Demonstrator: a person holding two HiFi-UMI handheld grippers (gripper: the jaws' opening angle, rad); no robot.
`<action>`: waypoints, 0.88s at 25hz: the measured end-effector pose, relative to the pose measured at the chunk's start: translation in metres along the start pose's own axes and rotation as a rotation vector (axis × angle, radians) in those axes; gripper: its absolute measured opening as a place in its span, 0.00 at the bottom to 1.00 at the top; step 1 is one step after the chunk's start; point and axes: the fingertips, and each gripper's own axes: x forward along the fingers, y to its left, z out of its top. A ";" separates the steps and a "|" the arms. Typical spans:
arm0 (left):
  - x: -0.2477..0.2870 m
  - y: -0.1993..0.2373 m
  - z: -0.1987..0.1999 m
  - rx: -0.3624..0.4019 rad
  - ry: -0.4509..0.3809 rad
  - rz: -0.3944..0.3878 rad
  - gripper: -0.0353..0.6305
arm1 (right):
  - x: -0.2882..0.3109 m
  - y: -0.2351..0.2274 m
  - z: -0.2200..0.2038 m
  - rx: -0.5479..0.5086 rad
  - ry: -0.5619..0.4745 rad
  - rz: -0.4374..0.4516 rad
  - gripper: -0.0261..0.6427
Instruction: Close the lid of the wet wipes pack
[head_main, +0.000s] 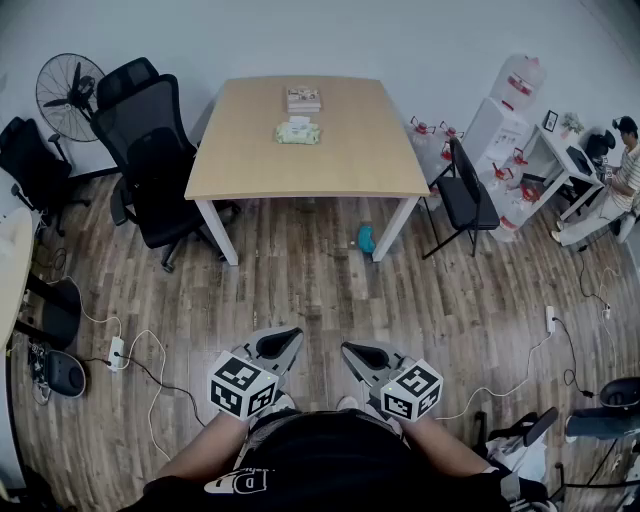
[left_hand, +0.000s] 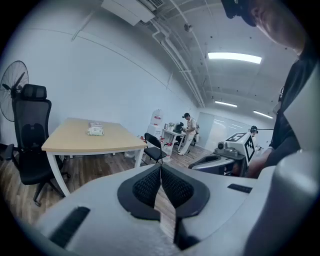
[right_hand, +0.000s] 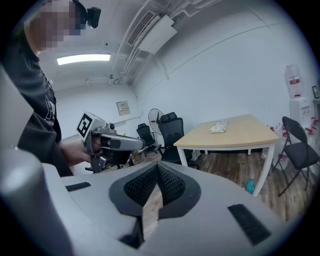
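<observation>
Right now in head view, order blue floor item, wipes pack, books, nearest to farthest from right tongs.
1. Blue item: on the floor by a table leg, nearest the right tongs.
2. Wipes pack: on the table, far half.
3. Books: just behind the pack, farthest.

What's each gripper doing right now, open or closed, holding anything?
Left gripper: closed, holding nothing.
Right gripper: closed, holding nothing.
</observation>
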 end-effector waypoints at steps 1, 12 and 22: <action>0.000 -0.001 -0.001 0.001 -0.001 0.000 0.08 | 0.000 0.000 -0.001 0.000 0.000 0.000 0.04; -0.006 0.007 -0.004 0.000 0.001 0.002 0.08 | 0.006 0.004 0.000 0.003 -0.009 -0.005 0.04; -0.014 0.024 -0.003 -0.002 -0.007 -0.012 0.08 | 0.025 0.011 0.005 -0.004 -0.019 -0.021 0.05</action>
